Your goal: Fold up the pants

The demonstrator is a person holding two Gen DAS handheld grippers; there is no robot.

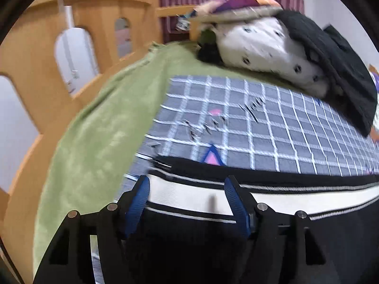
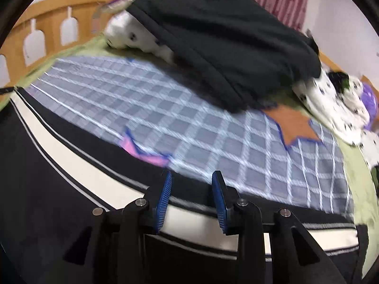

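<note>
The black pants (image 1: 189, 241) with a broad white side stripe lie flat along the near edge of a grey checked bed cover (image 1: 260, 130). My left gripper (image 1: 187, 184) is open, its blue pads standing over the white stripe with nothing between them. In the right wrist view the same pants (image 2: 42, 165) run from the left to the lower right. My right gripper (image 2: 191, 179) is open just above the stripe's far black edge, empty.
A green blanket (image 1: 94, 137) lies under the checked cover (image 2: 213, 123). A wooden bed rail (image 1: 35, 75) curves on the left. A pile of bedding with a black garment (image 2: 225, 35) on a white spotted pillow (image 1: 260, 47) sits at the back.
</note>
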